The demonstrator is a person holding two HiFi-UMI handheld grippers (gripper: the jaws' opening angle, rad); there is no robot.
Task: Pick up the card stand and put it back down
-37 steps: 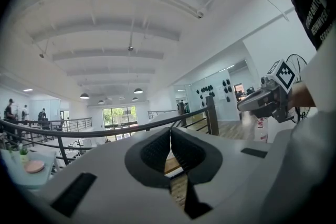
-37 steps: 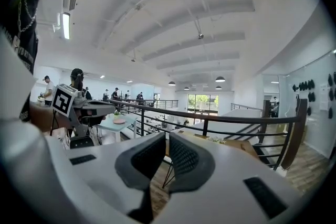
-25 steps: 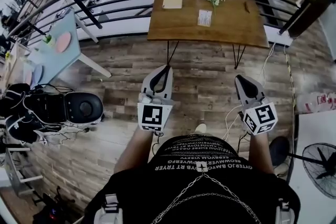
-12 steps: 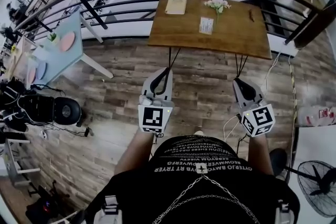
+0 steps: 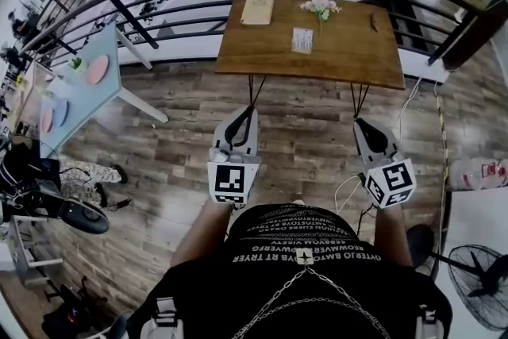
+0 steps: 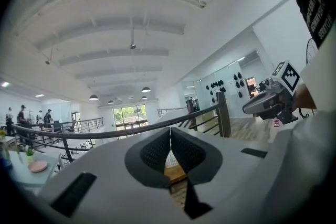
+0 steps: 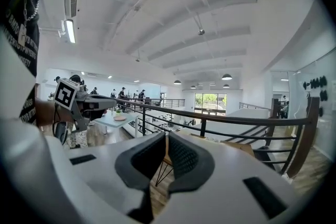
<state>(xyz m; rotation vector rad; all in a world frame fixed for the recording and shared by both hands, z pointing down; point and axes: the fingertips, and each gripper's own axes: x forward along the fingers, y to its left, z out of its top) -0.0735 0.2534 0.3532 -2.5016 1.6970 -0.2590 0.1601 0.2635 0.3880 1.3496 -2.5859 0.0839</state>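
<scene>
The small white card stand (image 5: 302,40) sits untouched near the middle of the brown wooden table (image 5: 357,63). I judge nothing is done yet: approach, lift and set-down all remain. My left gripper (image 5: 252,107) and right gripper (image 5: 359,122) hang over the plank floor (image 5: 305,135), well short of the stand, both closed on nothing.

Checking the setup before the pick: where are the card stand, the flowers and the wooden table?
card stand (image 5: 302,40), head view, middle of the white card.
flowers (image 5: 320,7), head view, the blossoms.
wooden table (image 5: 353,52), head view, bare part of its top.
</scene>
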